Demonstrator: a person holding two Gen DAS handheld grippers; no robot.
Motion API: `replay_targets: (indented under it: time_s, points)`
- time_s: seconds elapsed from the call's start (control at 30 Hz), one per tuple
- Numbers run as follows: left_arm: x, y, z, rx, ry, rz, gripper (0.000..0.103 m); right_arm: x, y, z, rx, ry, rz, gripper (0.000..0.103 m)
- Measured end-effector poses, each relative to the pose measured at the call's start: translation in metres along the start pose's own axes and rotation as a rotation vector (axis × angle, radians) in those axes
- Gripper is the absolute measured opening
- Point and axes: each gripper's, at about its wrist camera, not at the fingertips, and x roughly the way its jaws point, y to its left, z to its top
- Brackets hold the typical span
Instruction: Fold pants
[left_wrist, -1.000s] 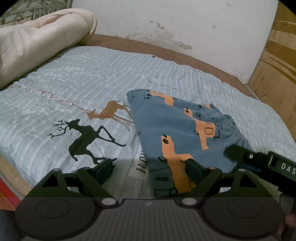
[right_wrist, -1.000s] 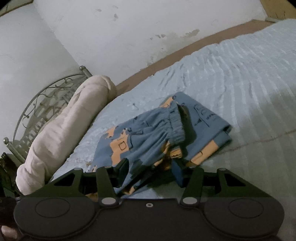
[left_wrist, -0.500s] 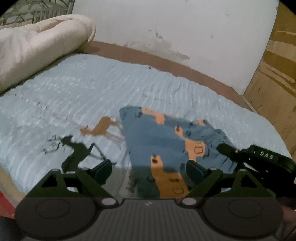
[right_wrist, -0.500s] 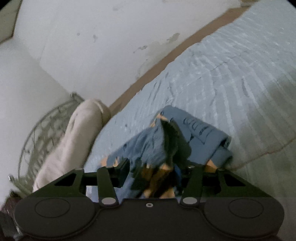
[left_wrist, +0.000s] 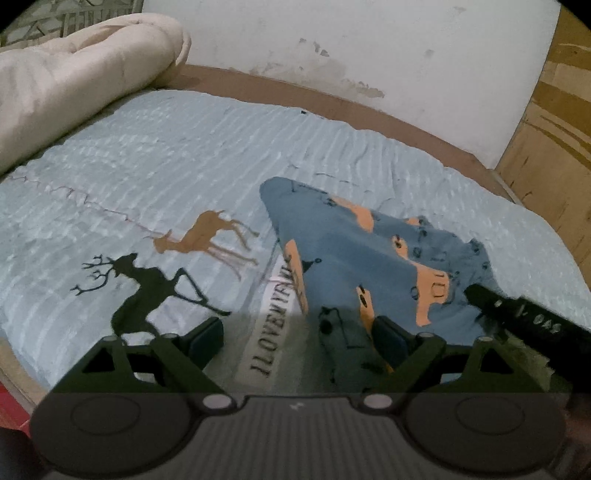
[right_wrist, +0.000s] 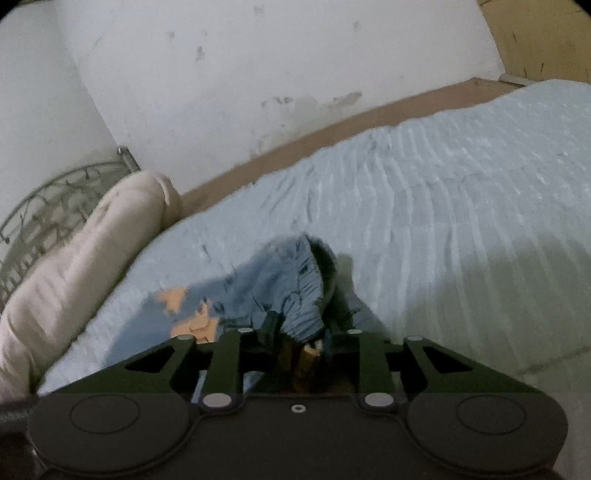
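Note:
The blue pants (left_wrist: 351, 251) with orange car prints lie on the light blue bedsheet (left_wrist: 184, 166), one edge pulled up into a ridge. My left gripper (left_wrist: 295, 332) stands open just above the sheet, and the pants' near corner lies by its right finger (left_wrist: 384, 336). In the right wrist view, my right gripper (right_wrist: 300, 325) is closing on the bunched elastic waistband of the pants (right_wrist: 295, 280), and cloth fills the gap between its fingers. From the left wrist view the right gripper (left_wrist: 517, 314) shows as a black bar at the pants' right edge.
A rolled cream quilt (left_wrist: 74, 74) lies along the head of the bed, against a metal headboard (right_wrist: 44, 199). Deer prints (left_wrist: 147, 288) and a text label mark the sheet. A white wall and a wooden panel (left_wrist: 554, 129) border the bed.
The right gripper's jaws have narrowed onto the waistband, and the cloth has gathered and risen between them. The pants' edge has lifted into a ridge. The left gripper has stayed open.

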Motion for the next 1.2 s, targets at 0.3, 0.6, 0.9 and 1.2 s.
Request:
replay_targets:
  time_s: [0.3, 0.6, 0.9, 1.2]
  points:
    - [0.001, -0.005, 0.037, 0.007, -0.106, 0.005, 0.096, -0.009, 0.031, 0.014, -0.305, -0.126, -0.111, 0.101]
    - [0.054, 0.020, 0.041, -0.047, -0.036, 0.066, 0.102, 0.067, 0.025, 0.042, -0.508, 0.000, -0.248, 0.102]
    - [0.029, 0.025, 0.026, -0.049, -0.067, -0.023, 0.102, 0.055, -0.009, 0.044, -0.297, -0.014, -0.177, 0.102]
    - [0.001, 0.009, -0.020, 0.075, -0.073, -0.024, 0.102, 0.008, 0.013, 0.000, -0.397, 0.017, -0.208, 0.102]
